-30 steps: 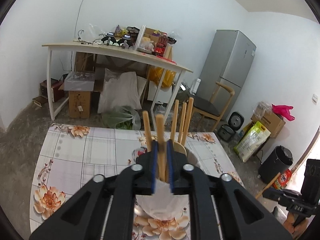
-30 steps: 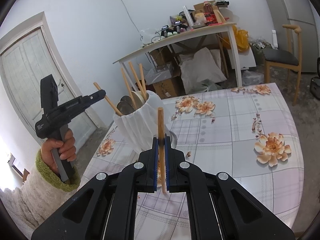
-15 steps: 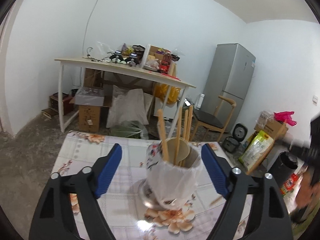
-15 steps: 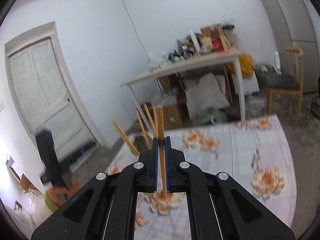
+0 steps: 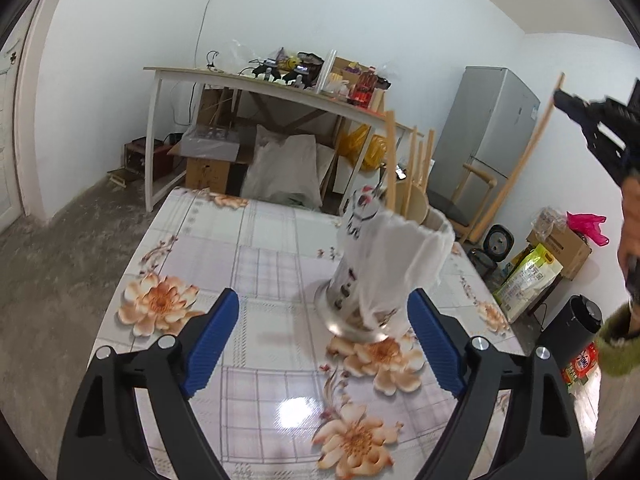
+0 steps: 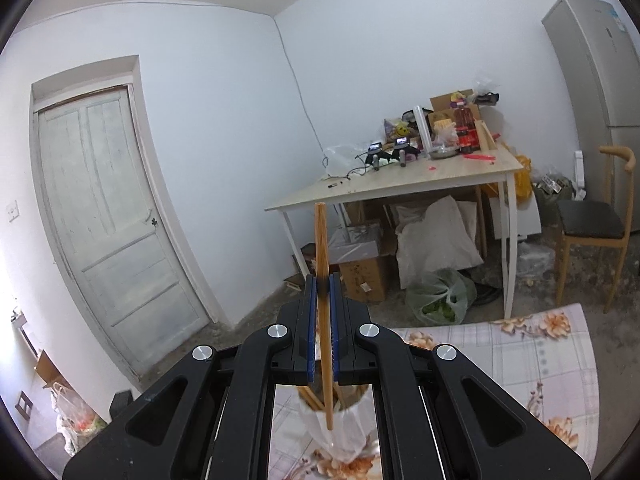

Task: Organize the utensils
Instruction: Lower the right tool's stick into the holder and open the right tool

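White walls, a cluttered side desk (image 5: pixel 256 80) and a grey fridge (image 5: pixel 490 132) frame the flower-patterned table (image 5: pixel 248 264) in the left wrist view. Ahead of the left hand-held gripper (image 5: pixel 322 336), slightly toward its right finger, stands the utensil holder (image 5: pixel 384 268), wrapped in white plastic on a metal base, with several wooden chopsticks (image 5: pixel 391 160) poking out of its top. The left jaws have just been opening and now stand released and wide, nothing between the blue pads (image 5: pixel 212 332); the holder's base sits just beyond the fingertips. At the far right edge the right hand-held gripper (image 5: pixel 560 98) hangs high, clenched on a single chopstick (image 5: pixel 524 156) that slants down toward the holder.

From the right wrist view, a pale door (image 6: pixel 108 216) and the same desk (image 6: pixel 404 184) fill the background. The right hand-held gripper (image 6: pixel 323 280) pinches the chopstick (image 6: pixel 322 272) near its middle, nearly upright, its lower tip hovering above the holder's mouth (image 6: pixel 336 412), which lies directly beneath the fingers.

The step in hand looks like dropping this chopstick in with the others. To do it well, keep the stick vertical, centre its tip over the opening rather than the plastic rim, lower until the tip is well inside, then let go. The holder looks tall and light, so the free left gripper could steady it against tipping.
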Demonstrator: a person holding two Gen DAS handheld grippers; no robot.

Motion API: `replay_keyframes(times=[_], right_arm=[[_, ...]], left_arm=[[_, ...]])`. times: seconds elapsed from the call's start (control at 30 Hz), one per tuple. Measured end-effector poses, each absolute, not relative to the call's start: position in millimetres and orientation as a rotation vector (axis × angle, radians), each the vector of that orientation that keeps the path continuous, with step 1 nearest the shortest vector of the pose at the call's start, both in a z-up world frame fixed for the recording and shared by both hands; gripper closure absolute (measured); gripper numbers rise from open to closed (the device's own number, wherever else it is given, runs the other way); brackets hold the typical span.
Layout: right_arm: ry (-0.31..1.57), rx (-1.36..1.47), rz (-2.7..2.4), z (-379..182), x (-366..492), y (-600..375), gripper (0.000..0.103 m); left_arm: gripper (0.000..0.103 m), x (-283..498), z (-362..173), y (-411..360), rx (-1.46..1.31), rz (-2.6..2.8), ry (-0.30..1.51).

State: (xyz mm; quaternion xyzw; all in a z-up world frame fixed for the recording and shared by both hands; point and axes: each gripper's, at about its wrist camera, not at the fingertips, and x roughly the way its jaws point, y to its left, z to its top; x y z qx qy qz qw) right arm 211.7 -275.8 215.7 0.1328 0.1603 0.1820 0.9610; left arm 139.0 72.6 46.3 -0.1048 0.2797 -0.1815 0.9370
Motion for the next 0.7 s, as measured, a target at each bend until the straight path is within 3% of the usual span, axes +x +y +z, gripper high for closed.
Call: replay_keyframes(times=[0.4,0.7], right_arm=[[0.374,0.236,0.333,193,246,-245,0.099],[0.615,0.171,0.317,126,268,-220,0.094]], left_arm=[[0.019,136,34,83,-0.187,-0.354,0.558],[0.018,134,24,90,-0.203,-0.352,0.583]])
